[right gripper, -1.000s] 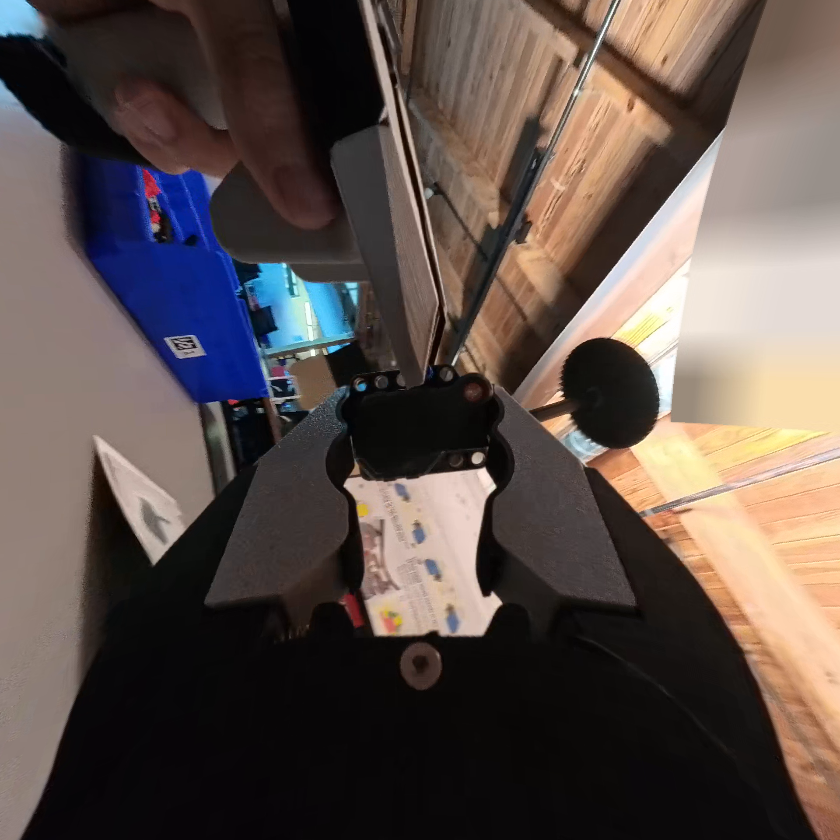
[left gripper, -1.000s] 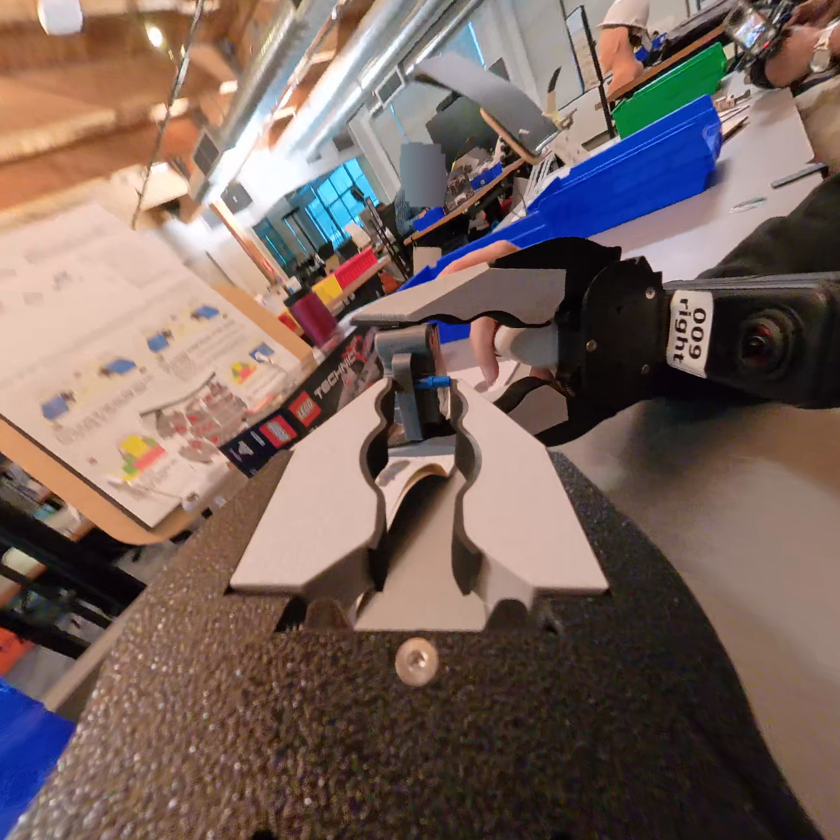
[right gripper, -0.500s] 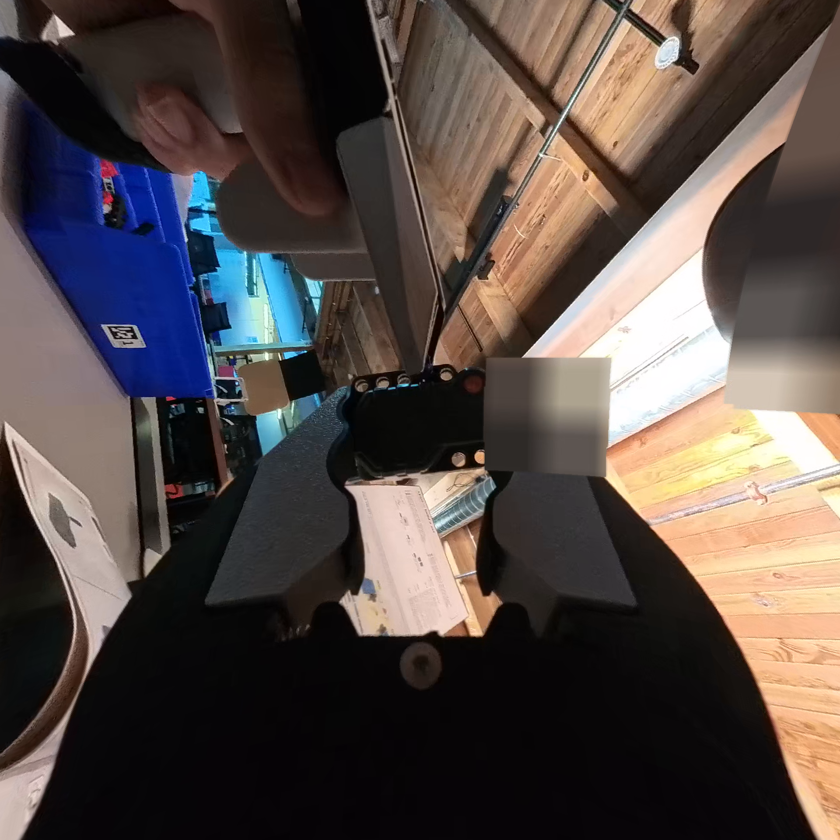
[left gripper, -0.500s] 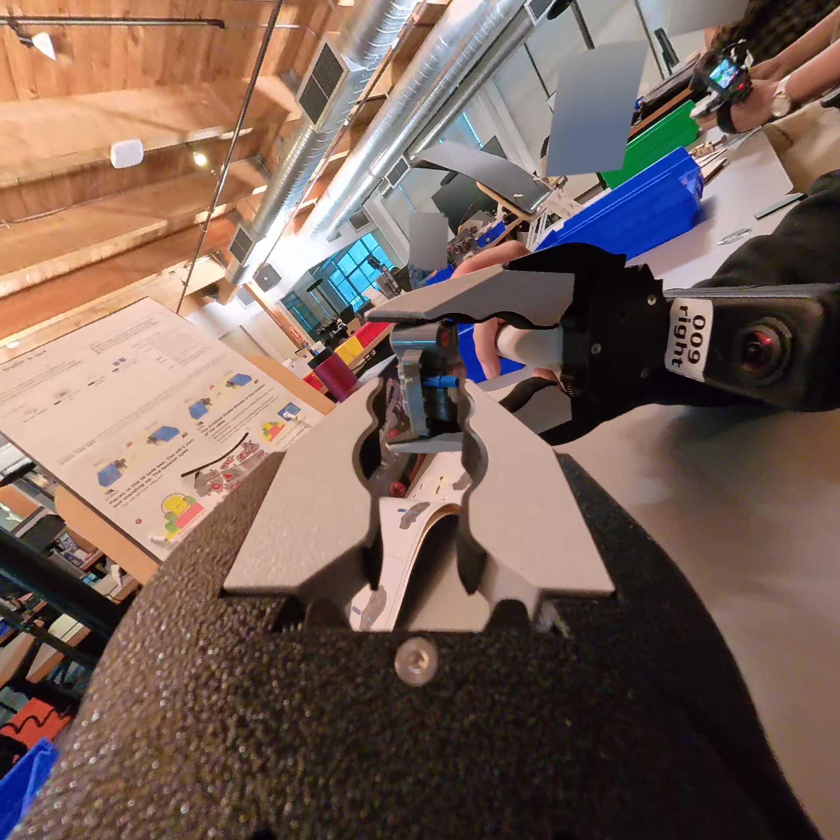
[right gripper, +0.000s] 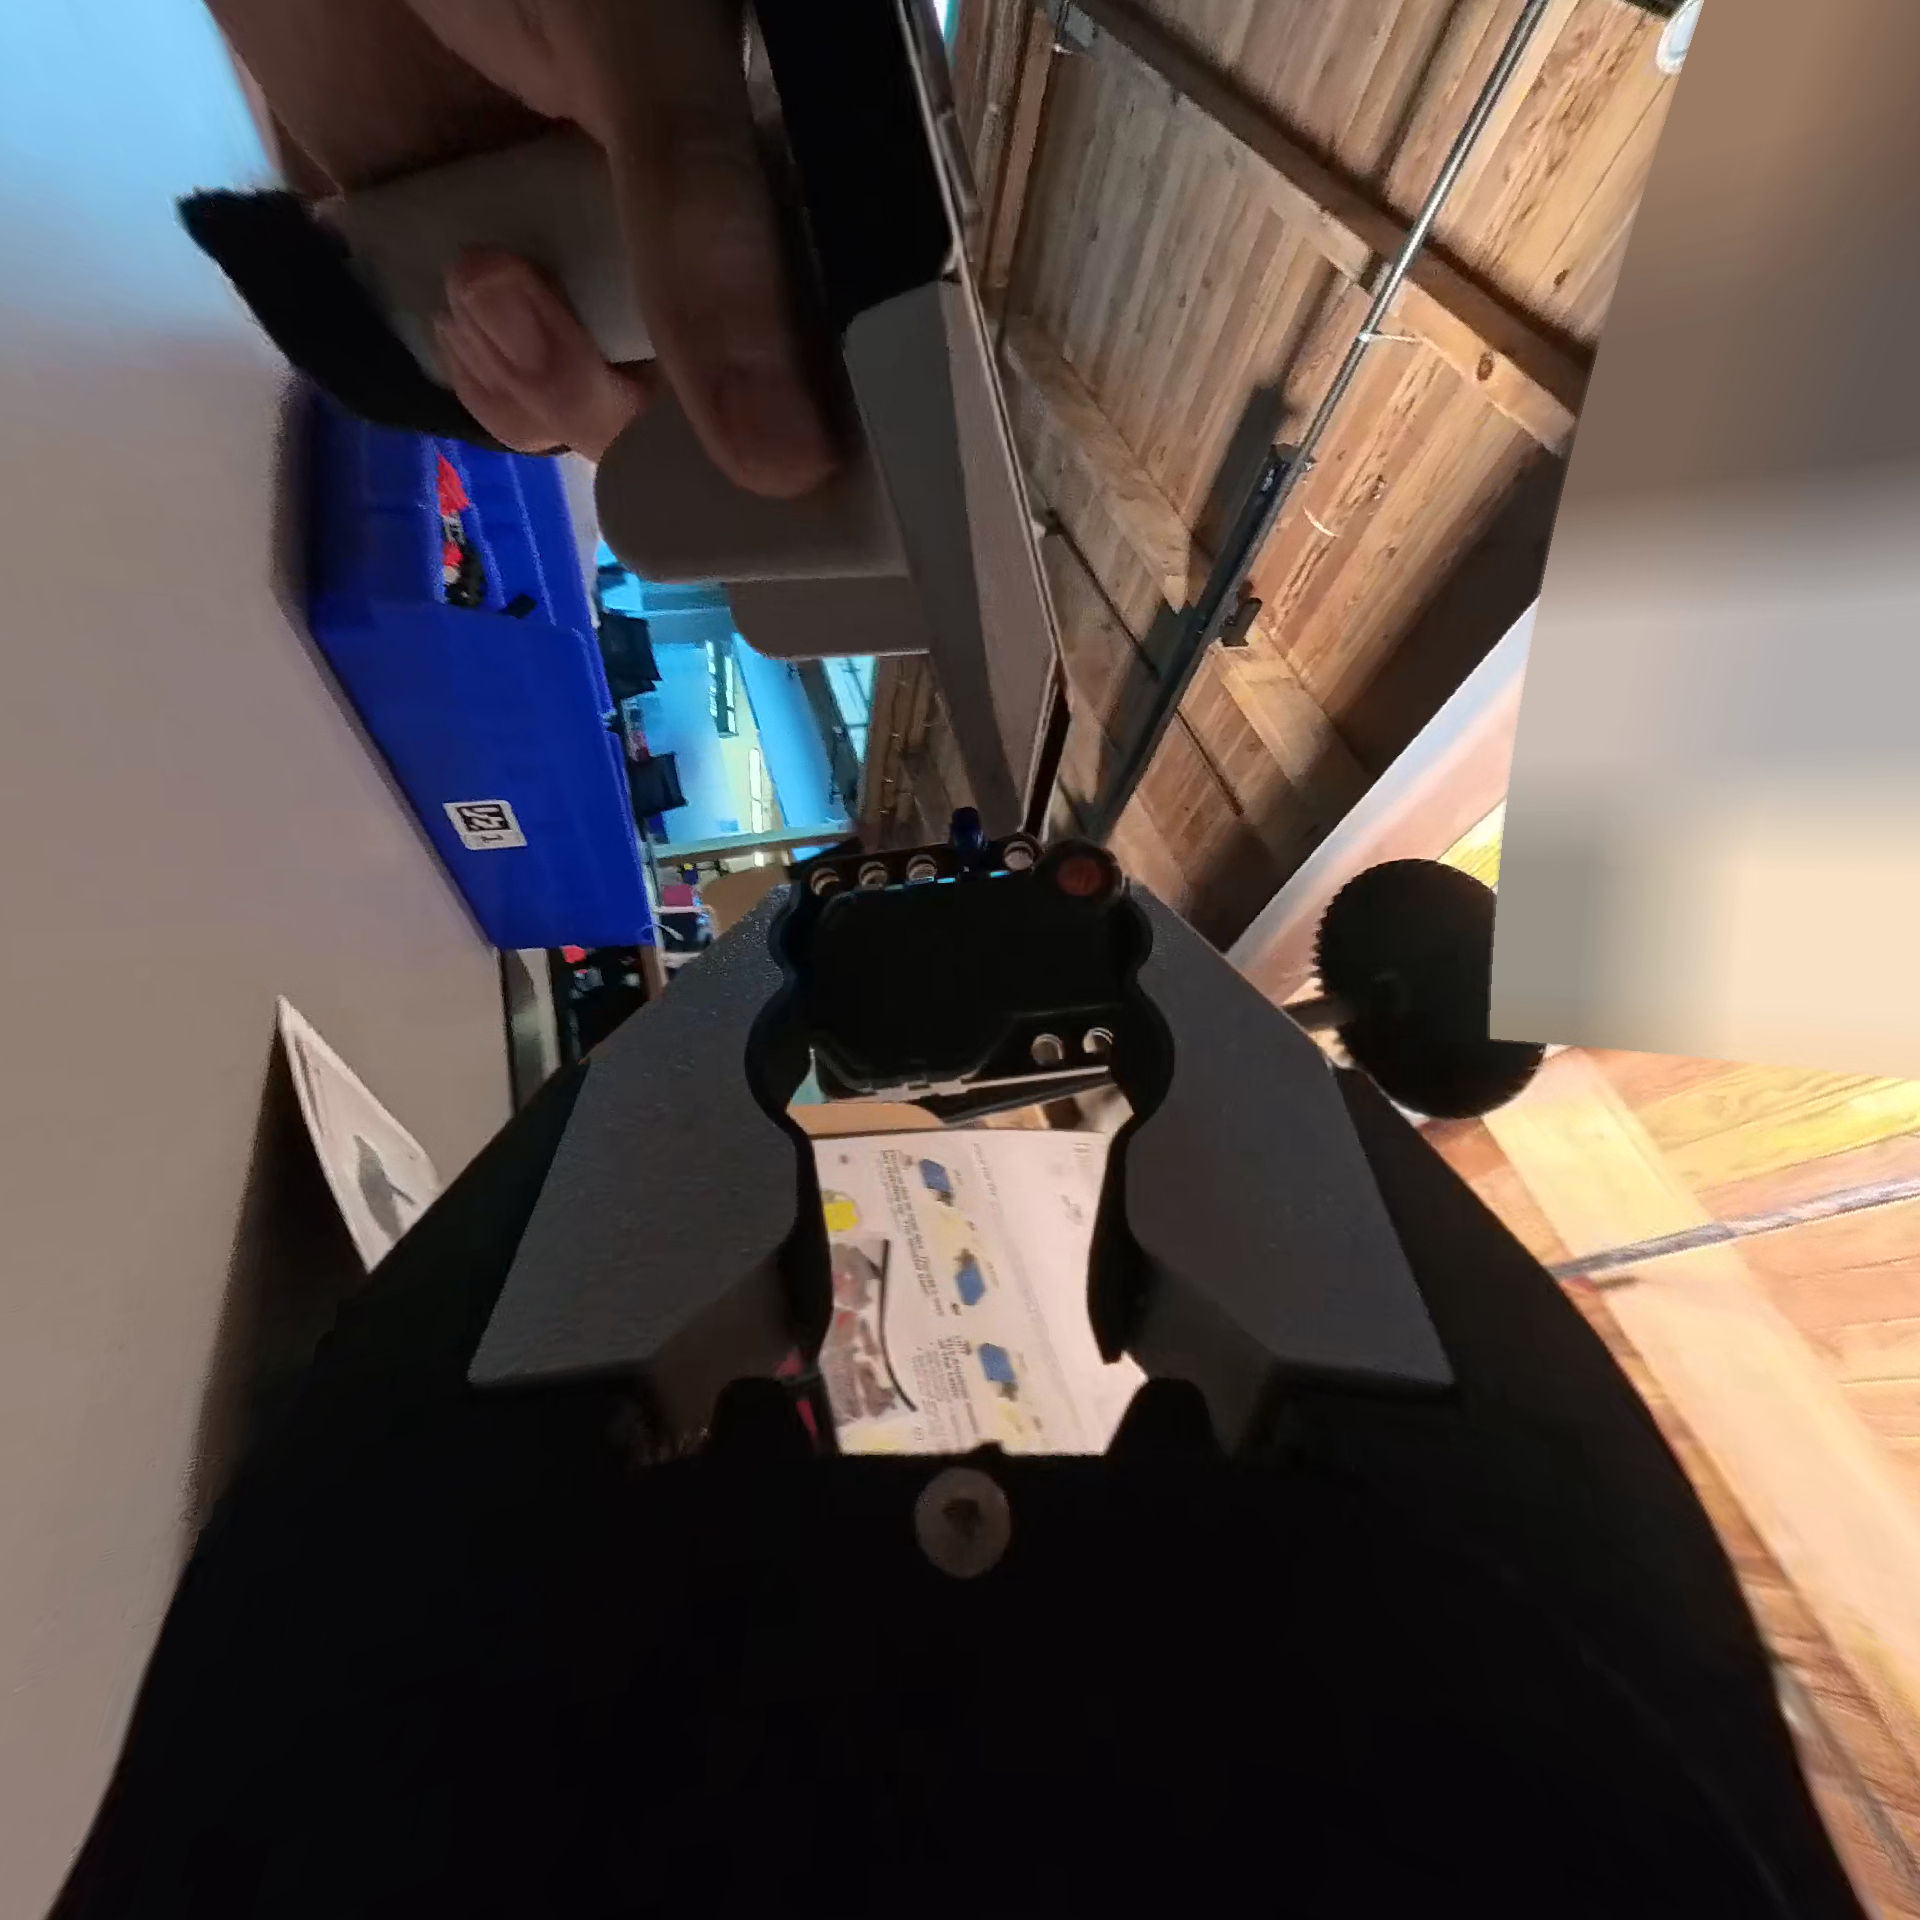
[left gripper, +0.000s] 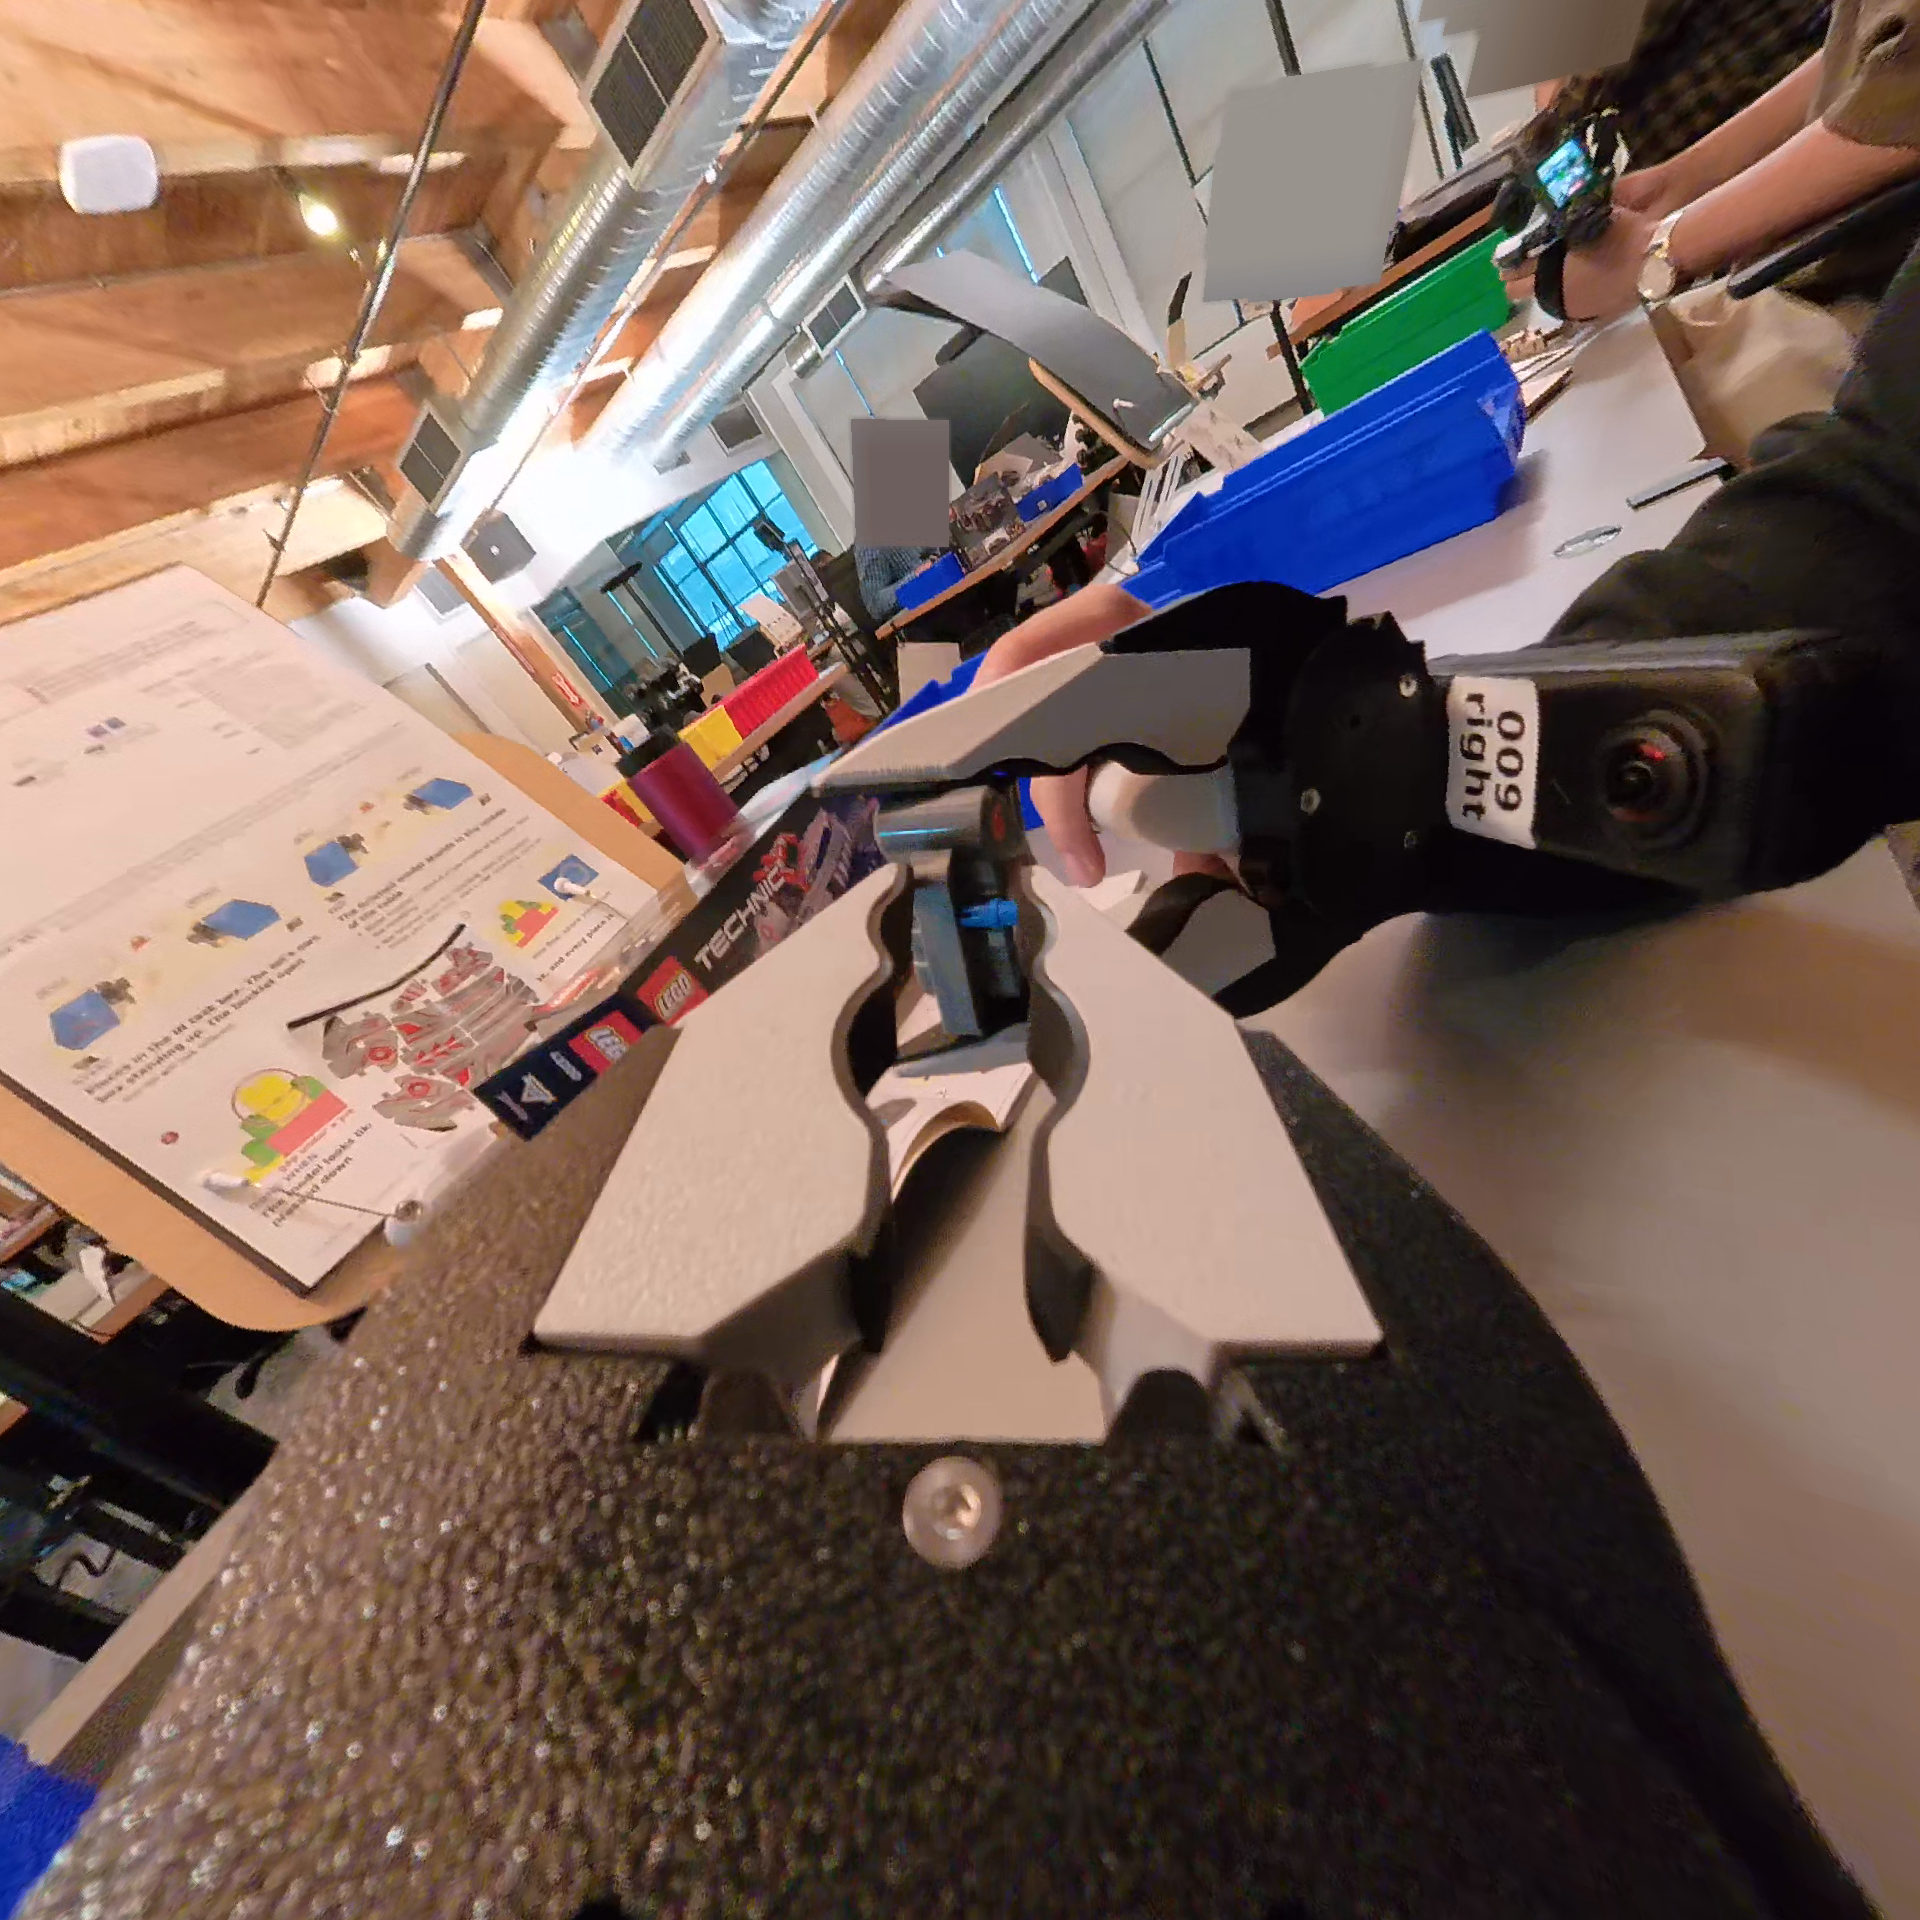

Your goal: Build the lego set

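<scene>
While both tools (left gripper: 961, 935) (right gripper: 961, 971) clamp it, the studded lego assembly (right gripper: 956, 971) looks blocky.

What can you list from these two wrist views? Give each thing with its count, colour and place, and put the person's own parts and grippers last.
lego assembly: one, grey and black with a blue pin, held up between both grippers
lego box: one, black, on the table behind the left gripper
instruction board: one, white sheet on wood, propped at left
open booklet: one, white, on the table under the assembly
blue bins: several, far table edge
green bin: one, behind the blue bins
table: one, grey
black gear on axle: one, right of the right gripper
hand: one, holding the right gripper
left gripper: shut on the assembly
right gripper: shut on the assembly
</scene>
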Demonstrator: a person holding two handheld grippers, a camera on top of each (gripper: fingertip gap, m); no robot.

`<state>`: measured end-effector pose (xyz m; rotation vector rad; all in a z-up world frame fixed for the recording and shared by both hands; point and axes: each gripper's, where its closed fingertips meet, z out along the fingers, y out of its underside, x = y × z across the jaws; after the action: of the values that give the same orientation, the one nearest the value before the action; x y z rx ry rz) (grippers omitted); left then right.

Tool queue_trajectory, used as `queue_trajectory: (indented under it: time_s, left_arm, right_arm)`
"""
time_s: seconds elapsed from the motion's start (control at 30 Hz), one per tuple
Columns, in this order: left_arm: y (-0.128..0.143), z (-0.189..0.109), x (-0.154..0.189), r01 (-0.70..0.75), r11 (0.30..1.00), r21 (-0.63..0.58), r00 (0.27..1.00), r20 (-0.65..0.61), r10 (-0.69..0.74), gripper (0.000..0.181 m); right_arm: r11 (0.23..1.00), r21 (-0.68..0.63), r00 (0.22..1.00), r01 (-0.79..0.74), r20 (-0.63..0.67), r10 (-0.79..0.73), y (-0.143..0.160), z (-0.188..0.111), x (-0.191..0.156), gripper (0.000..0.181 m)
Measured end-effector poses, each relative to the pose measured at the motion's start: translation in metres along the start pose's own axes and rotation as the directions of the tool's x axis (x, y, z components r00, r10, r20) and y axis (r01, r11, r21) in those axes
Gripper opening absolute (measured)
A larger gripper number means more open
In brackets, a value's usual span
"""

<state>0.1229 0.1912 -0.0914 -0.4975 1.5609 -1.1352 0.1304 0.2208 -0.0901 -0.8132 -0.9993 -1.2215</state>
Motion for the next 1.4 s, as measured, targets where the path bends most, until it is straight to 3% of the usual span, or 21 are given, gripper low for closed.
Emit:
queue_trajectory:
  time_s: [0.03, 0.53, 0.7, 0.77, 0.83, 0.9, 1.0, 1.03, 1.27, 1.4]
  left_arm:
    - [0.003, 0.0, 0.0, 0.018, 1.0, -0.01, 1.0, -0.009, -0.018, 0.017]
    - [0.025, -0.003, 0.007, 0.237, 0.966, -0.105, 0.958, -0.139, -0.251, 0.025]
    - [0.033, -0.003, 0.004, 0.307, 0.941, -0.145, 0.938, -0.122, -0.325, 0.02]
    - [0.037, -0.002, -0.002, 0.365, 0.919, -0.151, 0.921, -0.088, -0.38, 0.005]
    - [0.038, -0.004, -0.003, 0.411, 0.9, -0.146, 0.899, -0.098, -0.427, 0.005]
    - [0.04, -0.005, -0.001, 0.413, 0.897, -0.157, 0.895, -0.115, -0.432, 0.006]
    - [0.04, -0.003, 0.006, 0.408, 0.897, -0.168, 0.89, -0.148, -0.432, 0.037]
    - [0.039, -0.001, 0.007, 0.402, 0.899, -0.172, 0.893, -0.146, -0.427, 0.039]
    - [0.044, 0.002, -0.002, 0.389, 0.903, -0.183, 0.913, -0.056, -0.404, 0.022]
    - [0.045, 0.003, 0.002, 0.368, 0.91, -0.191, 0.919, -0.076, -0.387, 0.032]
  right_arm:
    - [1.0, 0.0, 1.0, -0.019, 0.015, 0.019, 0.001, 0.0, -0.003, 0.055]
    - [0.989, 0.028, 0.975, -0.148, 0.169, 0.142, -0.001, 0.001, -0.03, 0.055]
    - [0.985, 0.011, 0.964, -0.175, 0.205, 0.169, 0.002, 0.001, -0.038, 0.055]
    - [0.978, 0.006, 0.955, -0.207, 0.217, 0.201, 0.002, 0.001, -0.04, 0.055]
    - [0.971, -0.005, 0.945, -0.238, 0.228, 0.233, 0.002, 0.003, -0.042, 0.055]
    - [0.966, -0.019, 0.937, -0.257, 0.24, 0.254, 0.003, 0.004, -0.046, 0.055]
    - [0.963, -0.06, 0.932, -0.262, 0.242, 0.268, 0.012, 0.004, -0.051, 0.055]
    - [0.962, -0.059, 0.933, -0.265, 0.237, 0.271, 0.013, 0.004, -0.05, 0.055]
    - [0.967, -0.074, 0.941, -0.243, 0.223, 0.254, 0.015, 0.004, -0.049, 0.055]
    - [0.967, -0.083, 0.939, -0.243, 0.232, 0.256, 0.017, 0.004, -0.051, 0.056]
